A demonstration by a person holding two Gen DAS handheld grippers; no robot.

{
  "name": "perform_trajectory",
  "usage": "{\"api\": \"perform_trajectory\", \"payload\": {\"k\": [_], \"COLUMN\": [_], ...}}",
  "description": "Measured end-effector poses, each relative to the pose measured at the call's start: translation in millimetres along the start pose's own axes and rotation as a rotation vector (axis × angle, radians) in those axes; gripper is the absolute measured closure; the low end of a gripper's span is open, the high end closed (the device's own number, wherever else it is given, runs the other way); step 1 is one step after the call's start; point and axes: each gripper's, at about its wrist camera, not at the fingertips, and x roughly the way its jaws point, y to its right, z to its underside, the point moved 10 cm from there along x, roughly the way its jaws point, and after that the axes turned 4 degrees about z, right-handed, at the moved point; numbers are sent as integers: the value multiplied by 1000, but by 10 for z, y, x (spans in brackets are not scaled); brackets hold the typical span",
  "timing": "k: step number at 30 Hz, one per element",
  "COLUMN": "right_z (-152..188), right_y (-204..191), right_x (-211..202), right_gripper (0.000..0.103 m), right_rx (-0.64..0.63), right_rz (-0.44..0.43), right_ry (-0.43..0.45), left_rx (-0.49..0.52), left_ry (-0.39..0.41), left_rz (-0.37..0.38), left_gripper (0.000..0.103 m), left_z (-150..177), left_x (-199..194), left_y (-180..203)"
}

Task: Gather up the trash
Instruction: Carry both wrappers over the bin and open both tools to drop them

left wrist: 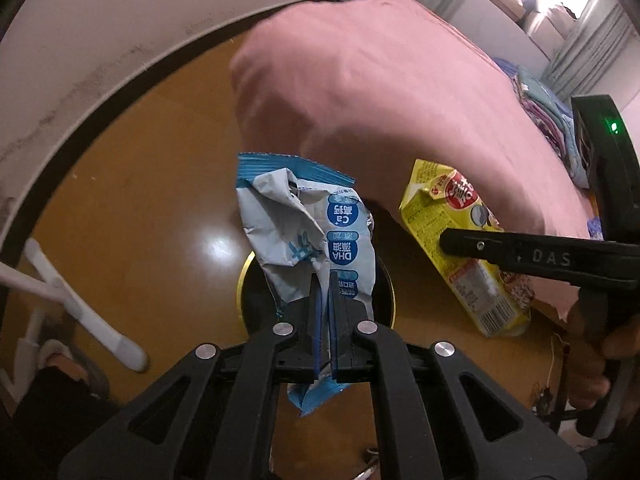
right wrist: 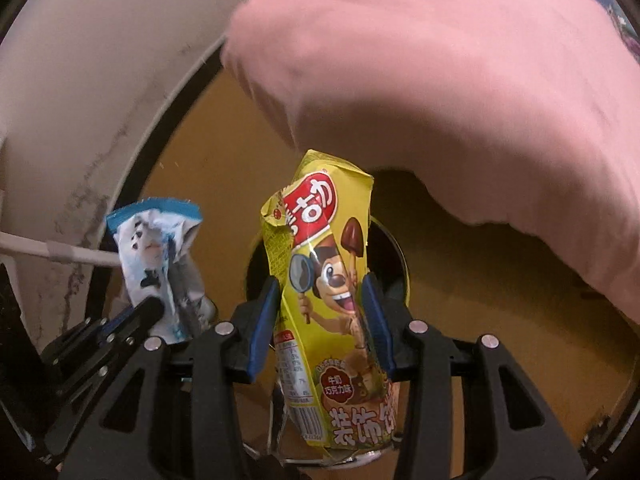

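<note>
My left gripper (left wrist: 324,280) is shut on a crumpled blue and white wrapper (left wrist: 308,220) and holds it above a round black bin with a yellow rim (left wrist: 242,284) on the floor. My right gripper (right wrist: 322,284) is shut on a yellow snack box (right wrist: 324,248) with a cartoon figure, held upright over the same dark bin opening (right wrist: 388,252). The yellow box (left wrist: 460,240) and the right gripper's finger (left wrist: 520,254) show at the right of the left wrist view. The blue wrapper (right wrist: 156,256) and the left gripper (right wrist: 140,312) show at the left of the right wrist view.
A bed with a pink cover (left wrist: 380,80) overhangs the brown floor (left wrist: 160,160) just behind the bin. A white wall with a dark skirting (left wrist: 80,52) runs to the left. White rods (left wrist: 80,312) lie at the lower left. Folded clothes (left wrist: 552,120) lie on the bed.
</note>
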Motion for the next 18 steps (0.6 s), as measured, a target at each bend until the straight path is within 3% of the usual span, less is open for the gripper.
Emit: {"api": "perform_trajectory", "payload": {"k": [2, 8, 9, 10, 12, 18], "right_z": [25, 49, 3, 32, 28, 24], "right_y": [17, -1, 27, 87, 85, 60], "right_x": [48, 46, 25, 39, 25, 21], "right_gripper": [59, 58, 57, 57, 57, 55], "right_rx": [-1, -7, -7, -8, -6, -11], "right_rz": [-1, 5, 5, 4, 4, 4], "right_ry": [-12, -19, -21, -21, -18, -13], "left_rx": [-4, 12, 8, 5, 5, 3], "left_ry": [-13, -79, -75, -68, -25, -21], "left_rz": [39, 33, 38, 42, 27, 16], "left_gripper": [101, 97, 84, 57, 35, 35], "left_z": [59, 186, 185, 194, 157, 157], "left_x": [144, 437, 458, 457, 427, 377], "left_y": [9, 4, 11, 5, -16, -40]}}
